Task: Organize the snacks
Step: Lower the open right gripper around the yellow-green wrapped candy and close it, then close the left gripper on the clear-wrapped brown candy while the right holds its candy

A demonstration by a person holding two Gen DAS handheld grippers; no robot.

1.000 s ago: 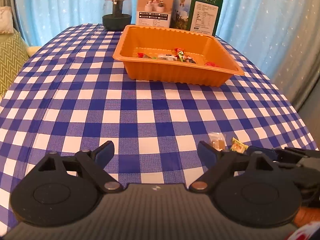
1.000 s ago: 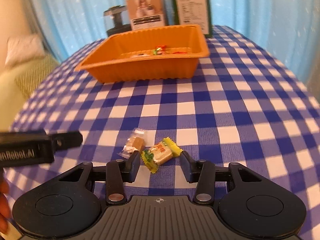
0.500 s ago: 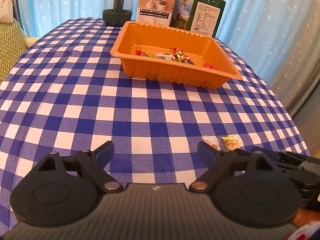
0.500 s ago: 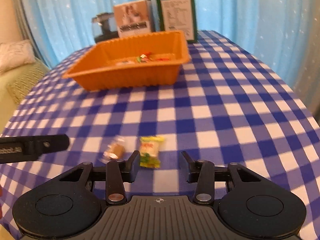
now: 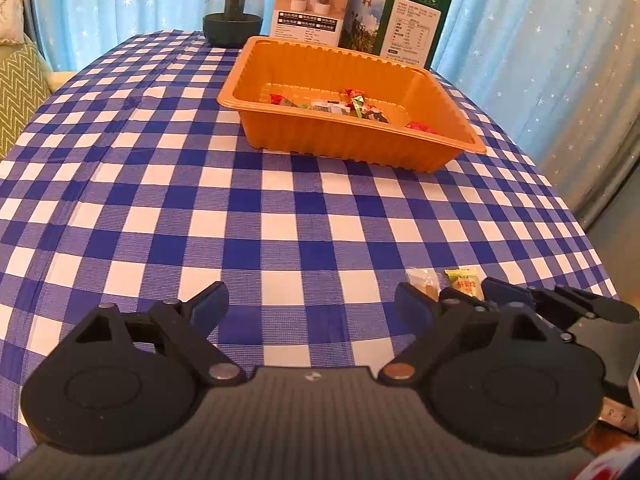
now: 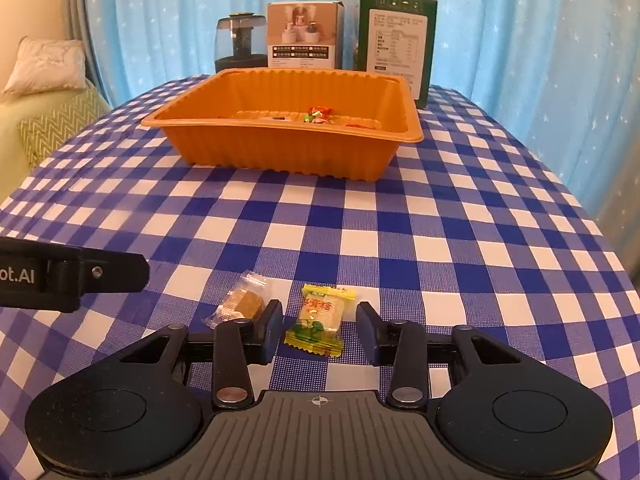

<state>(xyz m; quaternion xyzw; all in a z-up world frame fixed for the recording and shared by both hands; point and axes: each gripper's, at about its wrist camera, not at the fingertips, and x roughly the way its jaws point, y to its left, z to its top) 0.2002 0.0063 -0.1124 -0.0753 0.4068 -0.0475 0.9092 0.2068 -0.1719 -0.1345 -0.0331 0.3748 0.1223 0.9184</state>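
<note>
While the right tongs [image 6: 319, 326] have just been closing, their blue-padded fingers [image 6: 272, 330] stand either side of a yellow-and-green wrapped candy [image 6: 320, 320] lying flat on the table [image 6: 460, 216], a blue-and-white checked cloth over it; small gaps show on both sides, so the pads do not yet press on it and the tongs are still released. Just beside the left finger, at ten o'clock from the candy, lies a clear-wrapped brown sweet [image 6: 240, 304], apart from the yellow one. At nine o'clock in this view a black finger of the left tongs [image 5: 308, 304] reaches in over the cloth. The left tongs hang spread wide with nothing but cloth between them; in their view the two sweets sit at three o'clock, just past the right finger. Farther off, at twelve o'clock, stands a ribbed orange plastic tray [image 6: 280, 148] holding several red and green wrapped snacks [image 6: 318, 114]. Behind it stand a dark glass jar [image 6: 240, 46], a pale carton [image 6: 306, 36] and a dark green carton [image 6: 394, 40], before a blue curtain [image 6: 520, 40].
</note>
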